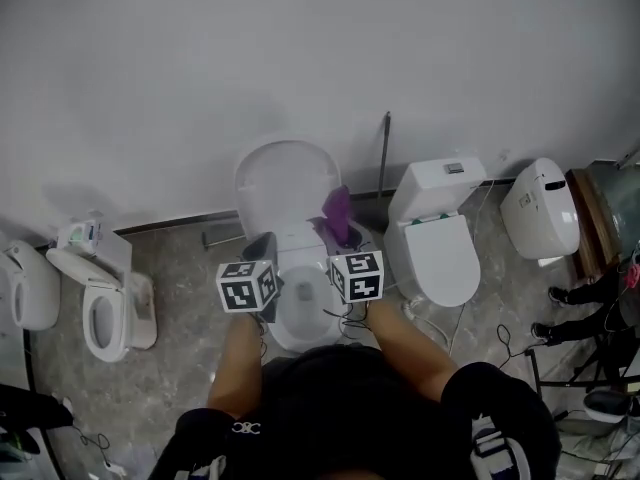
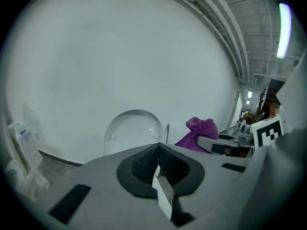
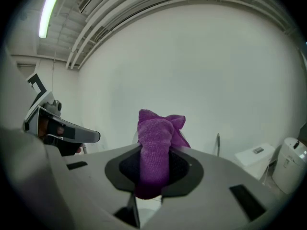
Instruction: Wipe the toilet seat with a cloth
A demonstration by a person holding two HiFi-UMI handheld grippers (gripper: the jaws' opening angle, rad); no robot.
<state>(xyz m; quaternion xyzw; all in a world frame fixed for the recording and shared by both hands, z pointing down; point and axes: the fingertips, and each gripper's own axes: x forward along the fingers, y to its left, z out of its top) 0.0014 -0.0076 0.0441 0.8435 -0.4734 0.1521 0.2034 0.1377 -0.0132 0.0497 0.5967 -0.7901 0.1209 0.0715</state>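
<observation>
A white toilet (image 1: 297, 313) stands below me with its lid (image 1: 283, 183) raised against the wall. Both grippers are held high over the bowl, side by side. My right gripper (image 1: 337, 233) is shut on a purple cloth (image 1: 338, 213), which sticks up out of its jaws. In the right gripper view the cloth (image 3: 156, 147) fills the gap of that gripper (image 3: 153, 174). My left gripper (image 1: 263, 250) is shut with nothing between its jaws. The left gripper view shows its closed tips (image 2: 158, 147), the lid (image 2: 132, 131) behind them and the cloth (image 2: 199, 131) to the right.
Another white toilet (image 1: 435, 253) stands just right of mine, with a further unit (image 1: 540, 208) beyond it and a smaller toilet (image 1: 100, 313) at the left. A thin upright rod (image 1: 383, 158) leans at the wall. Cables lie on the floor at the right, near a person's feet (image 1: 570, 298).
</observation>
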